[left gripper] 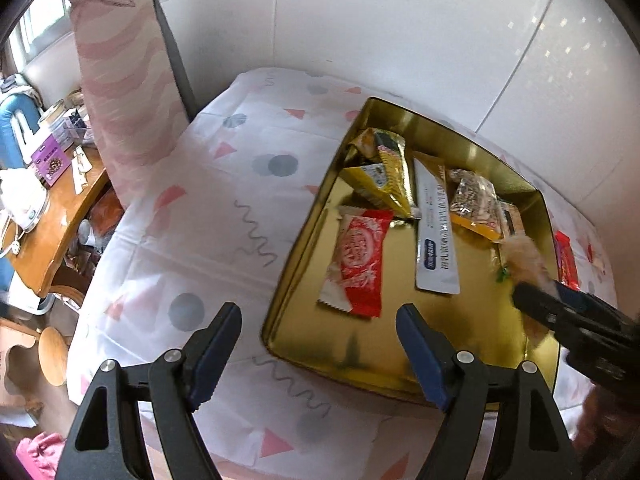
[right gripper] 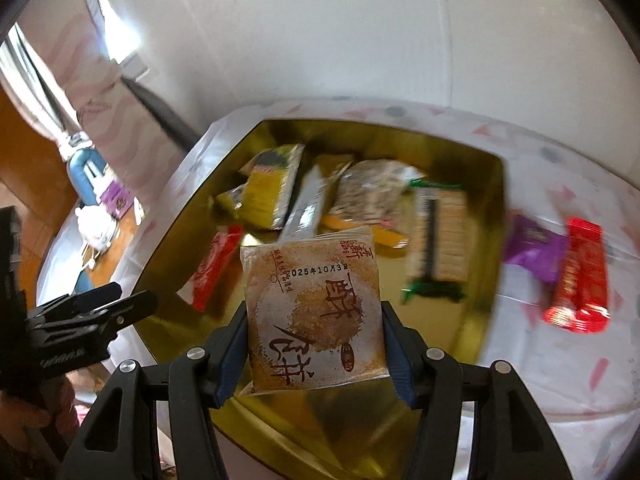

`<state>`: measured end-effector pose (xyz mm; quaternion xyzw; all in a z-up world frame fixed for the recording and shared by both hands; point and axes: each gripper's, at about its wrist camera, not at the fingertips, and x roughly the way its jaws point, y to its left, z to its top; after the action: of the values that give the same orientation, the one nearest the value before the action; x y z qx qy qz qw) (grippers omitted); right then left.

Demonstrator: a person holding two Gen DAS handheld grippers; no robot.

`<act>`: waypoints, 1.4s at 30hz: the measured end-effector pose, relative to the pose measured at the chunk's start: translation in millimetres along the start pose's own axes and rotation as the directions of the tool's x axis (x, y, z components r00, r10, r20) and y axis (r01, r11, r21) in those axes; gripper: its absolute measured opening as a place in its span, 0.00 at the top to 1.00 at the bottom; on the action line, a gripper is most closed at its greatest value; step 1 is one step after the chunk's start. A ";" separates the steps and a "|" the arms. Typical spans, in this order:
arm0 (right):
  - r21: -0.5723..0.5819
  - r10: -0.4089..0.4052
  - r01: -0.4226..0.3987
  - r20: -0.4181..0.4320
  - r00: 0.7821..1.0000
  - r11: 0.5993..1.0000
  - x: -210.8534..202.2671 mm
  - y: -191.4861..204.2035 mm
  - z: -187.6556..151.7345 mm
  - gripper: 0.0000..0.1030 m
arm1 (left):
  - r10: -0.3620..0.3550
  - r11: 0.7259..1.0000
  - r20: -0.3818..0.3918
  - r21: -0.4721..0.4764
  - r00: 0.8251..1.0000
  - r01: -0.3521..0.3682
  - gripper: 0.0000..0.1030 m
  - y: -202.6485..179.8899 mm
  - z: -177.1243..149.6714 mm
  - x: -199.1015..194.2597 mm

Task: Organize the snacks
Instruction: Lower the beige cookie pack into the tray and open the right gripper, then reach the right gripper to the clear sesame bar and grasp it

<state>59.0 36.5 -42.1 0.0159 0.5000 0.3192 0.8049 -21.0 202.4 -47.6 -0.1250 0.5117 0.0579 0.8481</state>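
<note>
Two grippers here: right gripper (right gripper: 314, 320) is clamped on a square clear-wrapped tan pastry packet (right gripper: 314, 316), hanging over the shiny gold metal tin (left gripper: 304, 216); left gripper (left gripper: 320, 354) gapes empty just beside the tin's near rim.

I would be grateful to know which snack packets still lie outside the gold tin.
The purple packet and the red packet, on the tablecloth beside the gold tin.

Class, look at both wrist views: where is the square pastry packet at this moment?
In the right wrist view the pastry packet is clamped between the right tongs, held over the near part of the gold tin, in front of the red-and-white wrapper.
</note>
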 end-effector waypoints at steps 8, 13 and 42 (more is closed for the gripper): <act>-0.019 0.012 -0.013 -0.059 0.998 1.000 41.9 29.8 17.4 0.40 | 0.021 1.000 0.013 -0.018 1.000 -0.020 0.20 18.8 -3.9 -8.5; -0.027 -0.026 0.025 -0.061 0.998 0.999 54.0 36.9 23.2 0.40 | 0.028 0.999 0.011 -0.041 1.000 -0.028 0.19 27.4 -4.2 -9.3; 0.359 -0.255 0.175 0.192 0.948 0.917 -90.8 -151.7 -35.6 0.37 | -0.154 0.961 0.009 0.235 0.988 0.147 0.16 -149.7 -5.3 -3.4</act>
<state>78.6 -142.8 -40.1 0.1355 0.4471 0.1338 0.8740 6.7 57.0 -24.1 -0.0623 0.4923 -0.0655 0.8657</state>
